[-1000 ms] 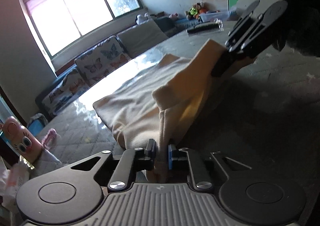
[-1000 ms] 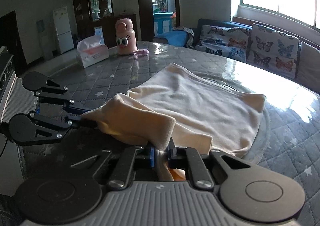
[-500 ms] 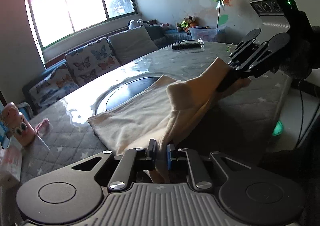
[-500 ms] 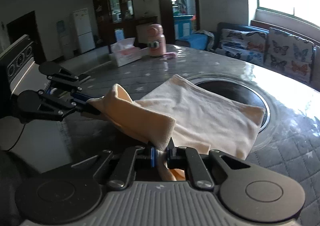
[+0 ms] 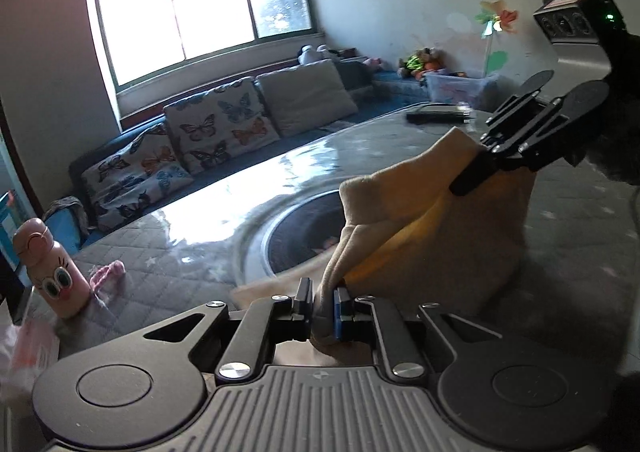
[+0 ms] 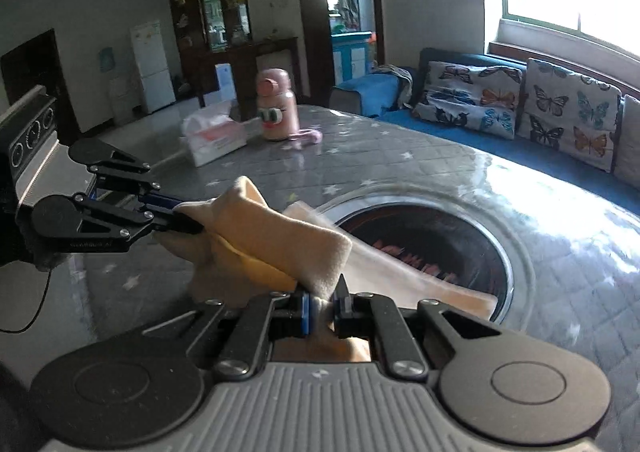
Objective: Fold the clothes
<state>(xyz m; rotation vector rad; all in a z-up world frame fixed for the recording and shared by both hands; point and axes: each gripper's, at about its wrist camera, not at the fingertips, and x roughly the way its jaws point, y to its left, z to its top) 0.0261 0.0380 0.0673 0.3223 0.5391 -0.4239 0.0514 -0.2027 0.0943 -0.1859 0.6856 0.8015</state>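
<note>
A cream-coloured garment (image 5: 448, 228) hangs bunched between my two grippers above the quilted grey table (image 5: 168, 264). My left gripper (image 5: 323, 308) is shut on one corner of it. My right gripper (image 6: 322, 310) is shut on another corner; it also shows in the left wrist view (image 5: 476, 168) at the upper right. The left gripper shows in the right wrist view (image 6: 180, 218) at the left. The garment (image 6: 276, 244) is lifted and its lower edge trails over the table's round dark inset (image 6: 448, 244).
A pink cartoon bottle (image 6: 277, 112) and a tissue pack (image 6: 214, 136) stand at the table's far side. A dark remote-like object (image 5: 438, 116) lies near the far edge. A sofa with butterfly cushions (image 5: 216, 132) runs under the window.
Both grippers have lifted the garment and drawn it toward the table's near edge, uncovering the round dark inset. The cloth is now bunched and off the table rather than spread flat.
</note>
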